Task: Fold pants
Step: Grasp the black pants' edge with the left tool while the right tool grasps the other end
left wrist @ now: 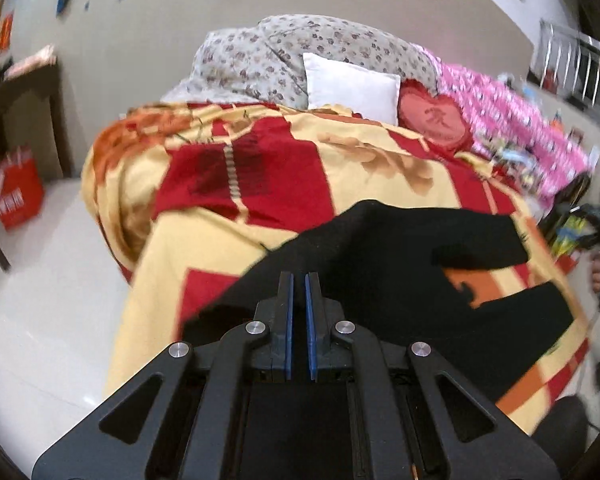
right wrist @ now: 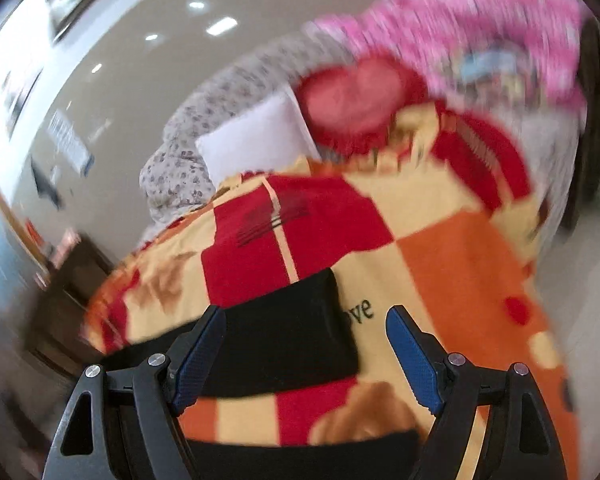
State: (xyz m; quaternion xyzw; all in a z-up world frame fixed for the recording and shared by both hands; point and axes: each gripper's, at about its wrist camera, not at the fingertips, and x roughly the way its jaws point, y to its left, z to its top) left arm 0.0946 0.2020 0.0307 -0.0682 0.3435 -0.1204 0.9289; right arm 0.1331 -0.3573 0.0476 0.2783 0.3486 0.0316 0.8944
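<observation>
1. Where black pants spread across lower centre on the bed's blanket: left tongs clamped on the cloth.
2. Right tongs spread wide, gripping nothing, above pants and blanket at lower centre.
3. White pillow at upper centre.

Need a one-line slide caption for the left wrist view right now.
Left gripper shut on the black pants, which lie across a red, yellow and orange blanket on the bed.
</observation>
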